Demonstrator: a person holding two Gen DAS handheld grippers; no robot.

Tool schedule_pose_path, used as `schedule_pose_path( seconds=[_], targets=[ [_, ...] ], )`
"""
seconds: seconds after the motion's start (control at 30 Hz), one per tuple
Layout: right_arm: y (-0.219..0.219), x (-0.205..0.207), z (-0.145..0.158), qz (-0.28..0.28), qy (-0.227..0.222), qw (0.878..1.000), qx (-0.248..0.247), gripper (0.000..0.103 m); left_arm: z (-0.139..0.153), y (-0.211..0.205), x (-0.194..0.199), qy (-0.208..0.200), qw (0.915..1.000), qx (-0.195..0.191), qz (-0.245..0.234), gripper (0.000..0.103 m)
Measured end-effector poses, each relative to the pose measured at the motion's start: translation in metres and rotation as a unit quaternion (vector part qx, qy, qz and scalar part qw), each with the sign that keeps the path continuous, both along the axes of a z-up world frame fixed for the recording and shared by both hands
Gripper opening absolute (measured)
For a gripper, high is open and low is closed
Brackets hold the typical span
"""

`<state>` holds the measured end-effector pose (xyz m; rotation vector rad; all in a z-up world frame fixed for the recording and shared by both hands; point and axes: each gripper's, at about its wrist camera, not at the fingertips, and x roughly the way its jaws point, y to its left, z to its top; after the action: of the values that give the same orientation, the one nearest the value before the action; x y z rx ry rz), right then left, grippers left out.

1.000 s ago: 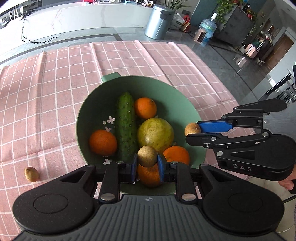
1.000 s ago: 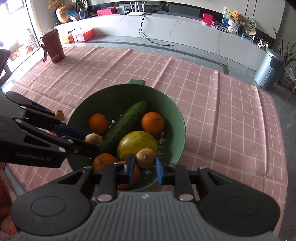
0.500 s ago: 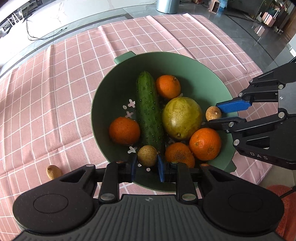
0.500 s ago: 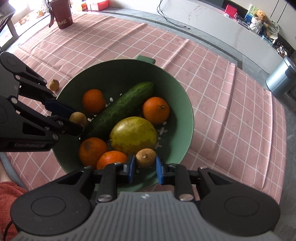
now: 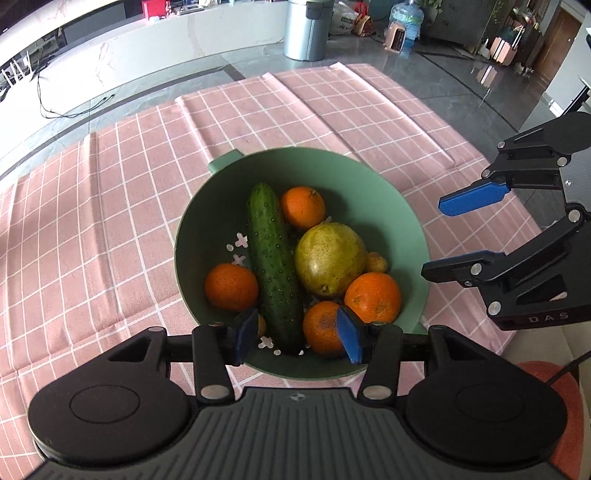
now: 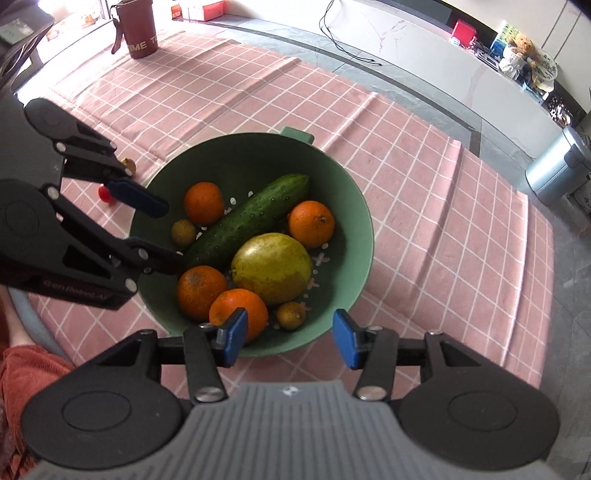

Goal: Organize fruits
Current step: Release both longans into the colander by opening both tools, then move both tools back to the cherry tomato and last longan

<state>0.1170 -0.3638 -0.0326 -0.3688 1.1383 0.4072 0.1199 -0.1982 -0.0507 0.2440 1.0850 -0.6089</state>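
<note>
A green bowl (image 5: pixel 332 173) (image 6: pixel 240 155) on the pink checked cloth holds a cucumber (image 5: pixel 271 258) (image 6: pixel 251 216), several oranges and a large yellow-green fruit (image 5: pixel 328 258) (image 6: pixel 271 267). My left gripper (image 5: pixel 297 338) (image 6: pixel 171 232) hangs over the bowl's near rim, its jaws opening with nothing gripped. A small brown fruit (image 6: pixel 183 232) lies loose below it, mostly hidden behind a finger in the left wrist view. My right gripper (image 6: pixel 289 341) (image 5: pixel 454 236) is also opening and empty. A second small brown fruit (image 6: pixel 290 315) (image 5: pixel 376 262) rests in the bowl under it.
On the cloth left of the bowl lie another small brown fruit (image 6: pixel 129 164) and a small red fruit (image 6: pixel 106 194). A brown cup (image 6: pixel 138 27) stands at the far corner. A metal bin (image 5: pixel 306 29) is on the floor beyond the table.
Both grippers have let go of the small brown fruits they held, and the fruits now lie in the bowl. Both pairs of jaws have spread apart.
</note>
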Motion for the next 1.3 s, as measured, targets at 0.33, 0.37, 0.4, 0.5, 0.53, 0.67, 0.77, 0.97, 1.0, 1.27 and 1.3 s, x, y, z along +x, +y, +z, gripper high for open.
schedule_pose_path(
  seconds=[0.33,0.37,0.4,0.5,0.53,0.67,0.77,0.97,1.0,1.27,1.3],
  targets=[
    [-0.01,-0.028,0.026,-0.094,-0.057,0.987,0.119,0.049,0.035,0.035,-0.029,-0.058,0.9978,-0.032,0.009,0.059],
    [-0.005,-0.032,0.024,-0.102,-0.068,0.984,0.127,0.049,0.035,0.04,-0.032,-0.066,0.9971,-0.034,0.015,0.059],
    [0.0,-0.037,0.023,-0.107,-0.077,0.982,0.135,0.049,0.036,0.047,-0.035,-0.073,0.9965,-0.036,0.021,0.059],
    [0.019,-0.051,0.018,-0.122,-0.102,0.975,0.153,0.049,0.036,0.067,-0.044,-0.091,0.9943,-0.042,0.036,0.059],
    [0.026,-0.056,0.016,-0.127,-0.11,0.973,0.16,0.049,0.034,0.075,-0.045,-0.093,0.9937,-0.044,0.044,0.059],
    [0.059,-0.072,0.008,-0.144,-0.132,0.961,0.194,0.049,0.025,0.106,-0.052,-0.1,0.9908,-0.057,0.072,0.059],
    [0.085,-0.082,0.003,-0.151,-0.145,0.956,0.207,0.049,0.018,0.127,-0.055,-0.105,0.9884,-0.063,0.09,0.059],
    [0.132,-0.09,-0.01,-0.156,-0.165,0.952,0.204,0.049,0.004,0.171,-0.056,-0.103,0.9816,-0.084,0.137,0.059],
    [0.138,-0.09,-0.013,-0.157,-0.165,0.952,0.203,0.049,0.001,0.176,-0.055,-0.1,0.9808,-0.086,0.143,0.059],
    [0.176,-0.084,-0.04,-0.146,-0.174,0.957,0.183,0.036,-0.024,0.212,-0.053,-0.082,0.9721,-0.116,0.186,0.056],
    [0.179,-0.083,-0.042,-0.145,-0.174,0.958,0.177,0.036,-0.026,0.214,-0.053,-0.081,0.9716,-0.119,0.188,0.054]
  ],
)
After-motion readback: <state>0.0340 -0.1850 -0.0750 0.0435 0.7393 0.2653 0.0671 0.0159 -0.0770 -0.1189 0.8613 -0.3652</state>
